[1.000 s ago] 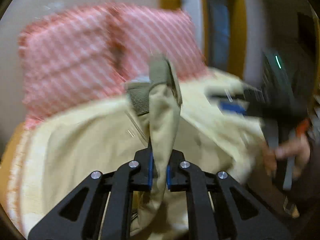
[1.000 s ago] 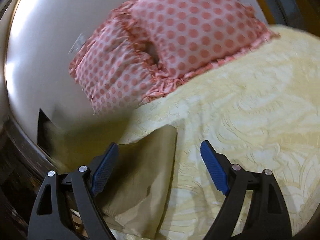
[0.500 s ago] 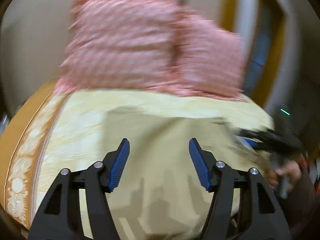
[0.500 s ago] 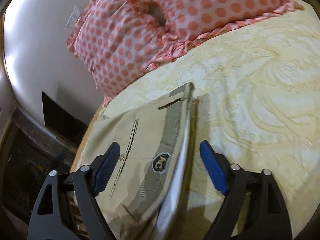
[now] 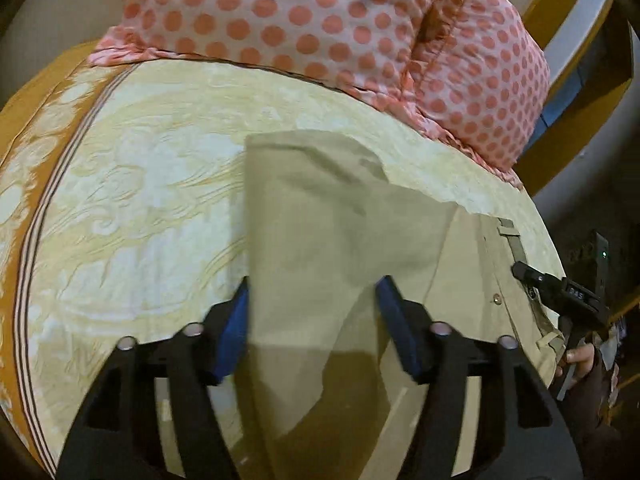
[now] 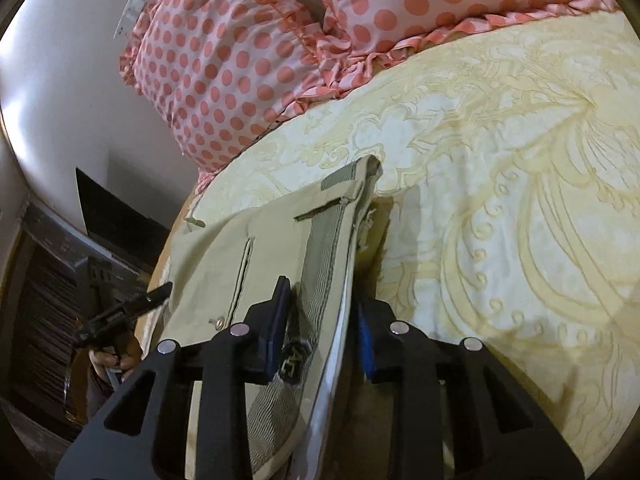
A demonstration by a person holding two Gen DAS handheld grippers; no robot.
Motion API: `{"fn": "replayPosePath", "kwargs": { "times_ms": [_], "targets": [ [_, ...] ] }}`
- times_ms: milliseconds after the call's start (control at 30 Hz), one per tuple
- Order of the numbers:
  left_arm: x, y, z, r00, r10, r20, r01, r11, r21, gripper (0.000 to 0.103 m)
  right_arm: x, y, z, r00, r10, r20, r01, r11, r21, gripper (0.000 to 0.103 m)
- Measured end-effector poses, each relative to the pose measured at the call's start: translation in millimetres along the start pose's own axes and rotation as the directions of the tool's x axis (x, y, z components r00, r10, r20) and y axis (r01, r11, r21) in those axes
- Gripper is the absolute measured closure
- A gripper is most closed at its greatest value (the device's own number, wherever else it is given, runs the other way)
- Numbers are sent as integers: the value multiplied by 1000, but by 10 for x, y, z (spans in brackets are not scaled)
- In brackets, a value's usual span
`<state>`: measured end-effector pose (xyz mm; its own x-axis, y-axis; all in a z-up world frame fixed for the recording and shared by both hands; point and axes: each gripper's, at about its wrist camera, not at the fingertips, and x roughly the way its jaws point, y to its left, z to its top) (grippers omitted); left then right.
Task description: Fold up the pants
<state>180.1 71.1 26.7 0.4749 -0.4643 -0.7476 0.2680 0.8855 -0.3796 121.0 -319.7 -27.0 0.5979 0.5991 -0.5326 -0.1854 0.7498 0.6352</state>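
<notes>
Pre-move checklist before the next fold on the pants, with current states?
1. Right gripper closed on the waistband: ok, pads pinch the band edge.
2. Left gripper has cloth: not ok, jaws open, straddling the pants without pinching.
3. Pants lying flat: not ok, waistband edge is lifted and creases run across the upper fabric.
4. Pants fully on the bedspread: cannot tell, near end is hidden under the grippers.
5. Pillows clear of the pants: ok, apart from the far edge.
</notes>
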Motion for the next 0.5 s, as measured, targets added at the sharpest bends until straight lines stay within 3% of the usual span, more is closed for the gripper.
{"fn": "replayPosePath", "kwargs": {
  "times_ms": [33,67,133,267,500],
  "targets": [
    [17,-13,20,1000,6,-5,-6,1000,5,47,14,18,2,1000,0,-5,0,1000,-16,72],
    [26,-35,20,1000,21,-14,-21,1000,18,73,26,26,-1,1000,15,-23,-15,999,-28,82],
    [-1,-24,25,1000,19,-18,-18,1000,21,92,10,16,14,998,57,-41,-57,998,-15,89],
    [-56,-78,128,1000,25,-2,-25,998,57,96,-56,64,202,993,119,-27,-119,993,-18,92],
    [245,-305,878,990,110,92,-121,985,126,96,66,77,1010,996,37,76,-32,997,-70,93]
  ]
}}
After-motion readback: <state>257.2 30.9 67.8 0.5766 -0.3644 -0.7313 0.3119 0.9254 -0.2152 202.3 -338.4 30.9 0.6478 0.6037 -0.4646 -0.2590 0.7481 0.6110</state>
